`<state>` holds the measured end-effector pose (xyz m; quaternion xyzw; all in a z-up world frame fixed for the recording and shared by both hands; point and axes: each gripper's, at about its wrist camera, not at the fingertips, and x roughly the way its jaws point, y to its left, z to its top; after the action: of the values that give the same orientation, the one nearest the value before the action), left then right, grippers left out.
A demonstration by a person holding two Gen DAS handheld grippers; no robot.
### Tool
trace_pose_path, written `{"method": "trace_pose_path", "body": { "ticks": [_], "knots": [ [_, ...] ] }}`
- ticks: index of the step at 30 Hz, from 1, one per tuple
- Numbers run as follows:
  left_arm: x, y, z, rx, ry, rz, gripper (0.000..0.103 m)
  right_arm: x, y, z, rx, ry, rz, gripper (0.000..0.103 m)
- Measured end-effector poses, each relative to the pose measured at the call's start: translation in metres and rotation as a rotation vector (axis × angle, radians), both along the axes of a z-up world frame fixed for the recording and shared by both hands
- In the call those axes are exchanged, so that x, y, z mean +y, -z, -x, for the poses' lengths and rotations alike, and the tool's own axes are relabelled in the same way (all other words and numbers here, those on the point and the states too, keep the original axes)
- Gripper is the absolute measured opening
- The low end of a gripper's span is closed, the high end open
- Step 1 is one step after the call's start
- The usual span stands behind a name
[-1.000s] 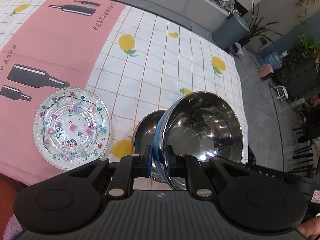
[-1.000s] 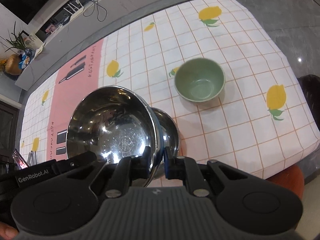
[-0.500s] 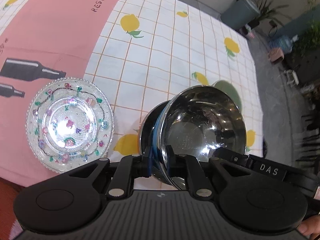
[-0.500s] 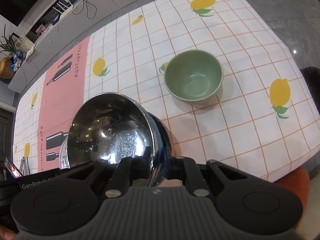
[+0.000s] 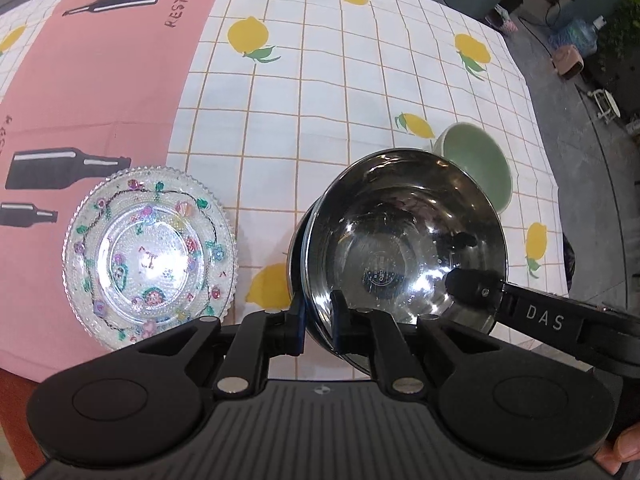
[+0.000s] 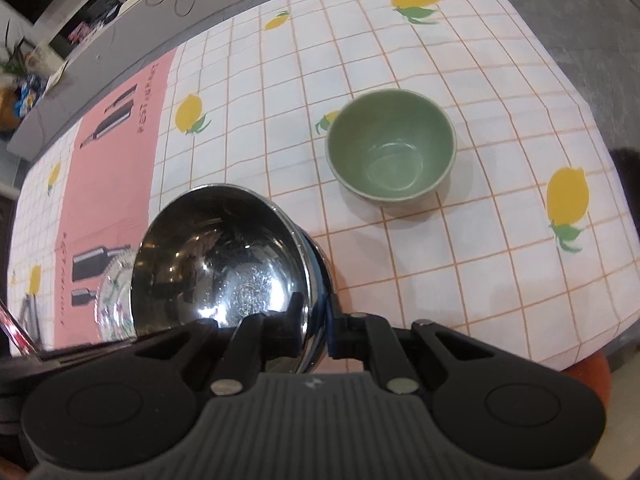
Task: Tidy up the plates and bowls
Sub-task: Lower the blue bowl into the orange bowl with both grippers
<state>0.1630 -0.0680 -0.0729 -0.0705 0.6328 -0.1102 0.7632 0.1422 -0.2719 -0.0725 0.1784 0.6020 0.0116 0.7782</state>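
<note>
Covering the whole table, a checked tablecloth [image 5: 328, 92] with lemon prints and a pink panel of black bottles lies under everything. A steel bowl [image 5: 404, 248] hangs tilted above a second steel bowl [image 5: 295, 256], of which only a dark rim shows behind it near the table's front edge. The left gripper [image 5: 318, 320] is clamped on the upper bowl's near rim, one finger inside, one outside. The right gripper [image 6: 316, 320] pinches the opposite rim the same way, and its black arm crosses the bowl in the left view. A patterned glass plate [image 5: 150, 258] lies flat on the pink panel, just left of the bowls. A green bowl [image 6: 392, 156] stands upright beyond them, near but apart, partly hidden by the steel rim in the left view.
</note>
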Motion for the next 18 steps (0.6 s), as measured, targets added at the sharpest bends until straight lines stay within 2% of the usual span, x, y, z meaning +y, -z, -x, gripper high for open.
{"method": "trace_pose_path", "body": {
  "ticks": [5,11,16,18],
  "knots": [
    [0.001,0.002,-0.001,0.010,0.010,-0.017,0.020,0.002,-0.001,-0.002,0.000,-0.024,0.018,0.013],
    [0.005,-0.002,-0.002,0.009,0.023,0.009,0.019,0.000,0.000,-0.001,0.000,-0.020,0.026,0.015],
    [0.013,-0.020,-0.005,-0.095,0.046,0.033,0.018,-0.001,-0.004,0.001,-0.015,-0.006,0.015,0.012],
    [0.015,-0.022,-0.006,-0.130,0.049,0.014,0.010,-0.004,-0.003,0.002,-0.013,0.006,0.001,0.012]
  ]
}}
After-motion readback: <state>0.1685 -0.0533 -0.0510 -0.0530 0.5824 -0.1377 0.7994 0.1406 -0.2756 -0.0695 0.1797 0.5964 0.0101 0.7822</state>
